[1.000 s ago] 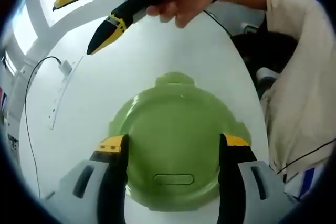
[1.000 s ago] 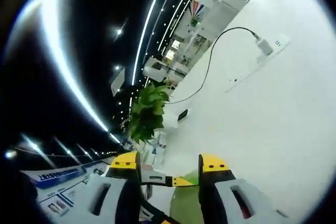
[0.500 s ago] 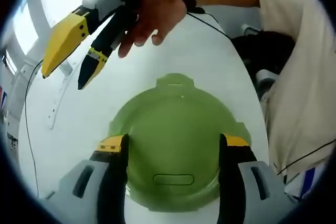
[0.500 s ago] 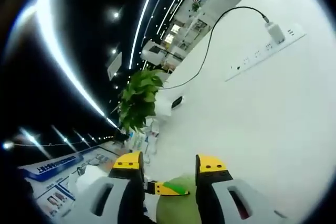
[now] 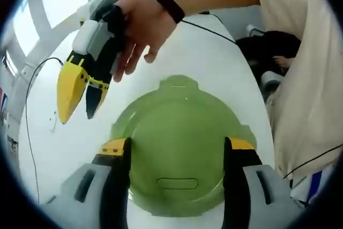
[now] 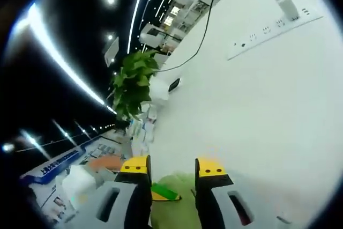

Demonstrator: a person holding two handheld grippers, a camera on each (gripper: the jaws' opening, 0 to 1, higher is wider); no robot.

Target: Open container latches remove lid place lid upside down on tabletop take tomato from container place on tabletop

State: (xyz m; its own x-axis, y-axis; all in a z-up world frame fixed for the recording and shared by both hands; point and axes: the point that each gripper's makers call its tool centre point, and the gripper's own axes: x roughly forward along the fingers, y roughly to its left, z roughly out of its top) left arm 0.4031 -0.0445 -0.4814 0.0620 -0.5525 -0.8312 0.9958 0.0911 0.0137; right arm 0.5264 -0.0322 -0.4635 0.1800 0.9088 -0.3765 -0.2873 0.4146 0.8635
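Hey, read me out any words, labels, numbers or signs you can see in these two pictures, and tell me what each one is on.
No text can be read.
Blue banner in the right gripper view: white lettering, too blurred to read.
Green lid in the left gripper view: a raised oblong tab, no lettering visible.
Power strip: no label legible.

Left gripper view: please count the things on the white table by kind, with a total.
Green container with lid: 1
Power strip: 1
Black cable: 1
Total: 3
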